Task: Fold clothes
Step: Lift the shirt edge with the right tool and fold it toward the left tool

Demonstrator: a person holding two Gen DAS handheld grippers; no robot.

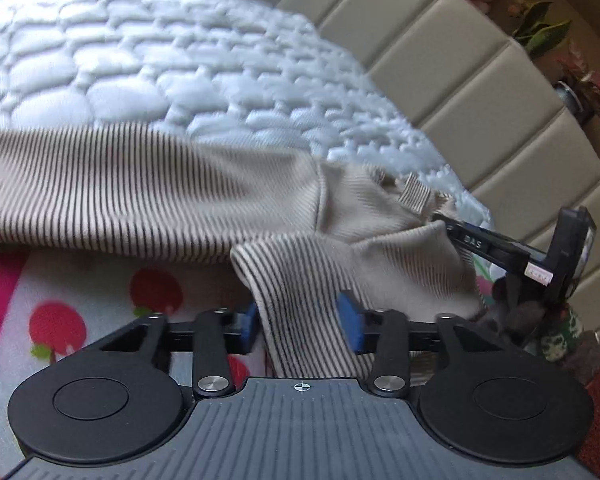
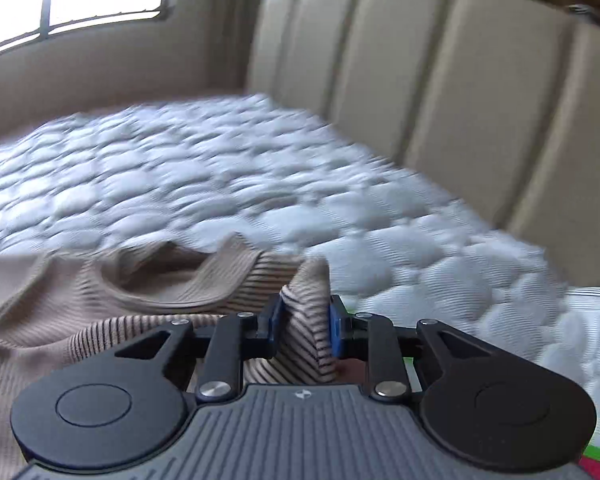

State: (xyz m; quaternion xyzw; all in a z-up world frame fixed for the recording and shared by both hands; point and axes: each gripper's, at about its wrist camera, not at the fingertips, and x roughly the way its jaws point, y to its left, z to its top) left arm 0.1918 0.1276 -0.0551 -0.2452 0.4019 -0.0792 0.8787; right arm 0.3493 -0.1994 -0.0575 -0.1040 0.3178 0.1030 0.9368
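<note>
While the beige ribbed knit garment with fine dark stripes [image 1: 148, 184] sprawls across the middle of the left wrist frame, it lies on a white quilted mattress [image 1: 148, 60] with puffy, pebble-like stitching. At lower centre the left claw [image 1: 302, 326] pinches a fold of the fabric between blue pads. In the right wrist view, the right claw [image 2: 304, 326] is likewise clamped on a raised striped fold, the scooped neckline [image 2: 172, 280] just left of it. A padded beige headboard [image 2: 420, 80] with vertical channels fills the upper right. Motion blur smears the mattress texture; the cloth's lower edge is hidden behind both tools.
</note>
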